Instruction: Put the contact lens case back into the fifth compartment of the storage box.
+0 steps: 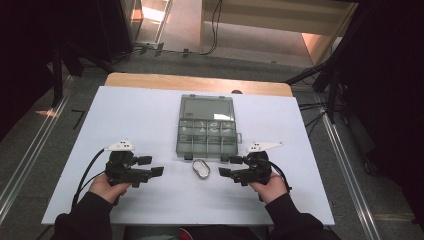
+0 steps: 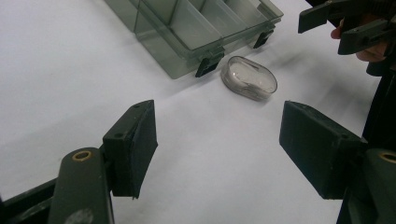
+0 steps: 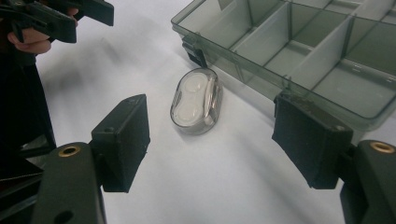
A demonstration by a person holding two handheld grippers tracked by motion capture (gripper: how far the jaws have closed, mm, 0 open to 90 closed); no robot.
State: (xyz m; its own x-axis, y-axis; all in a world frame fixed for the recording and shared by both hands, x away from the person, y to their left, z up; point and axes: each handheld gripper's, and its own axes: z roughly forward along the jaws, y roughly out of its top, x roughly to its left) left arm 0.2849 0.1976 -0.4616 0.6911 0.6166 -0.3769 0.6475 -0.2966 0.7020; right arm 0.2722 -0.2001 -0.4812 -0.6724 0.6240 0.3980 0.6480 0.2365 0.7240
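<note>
Two hands come in from the near edge of the white tabletop [image 1: 150,125], each holding one claw. The left claw [image 1: 156,166] sits at the near left, its jaws apart with nothing between them; the right claw [image 1: 229,166] sits at the near right, jaws likewise apart and empty. The two point inward, toward each other.

Between them lies one small clear oval case [image 1: 201,169], flat on the tabletop, with two pale round shapes showing inside it in the right gripper view [image 3: 196,100]. It touches neither claw: it lies in the gap between their tips, a little nearer the right one in the high view. In the left gripper view the case [image 2: 249,78] sits ahead of the open jaws and slightly right of their middle line, with bare white surface between.

Just beyond the case stands one grey see-through organiser box [image 1: 207,127], its lid open and lying back flat on the far side. Its tray is split by dividers into several compartments; small pale items lie in the far ones, too small to tell apart or count. Two dark latches hang on its near wall, and the case lies close in front of them without touching.

Open white surface spreads to the left and right of the box. Past the far edge runs a strip of bare wood [image 1: 200,82], then a grey floor with cables.
</note>
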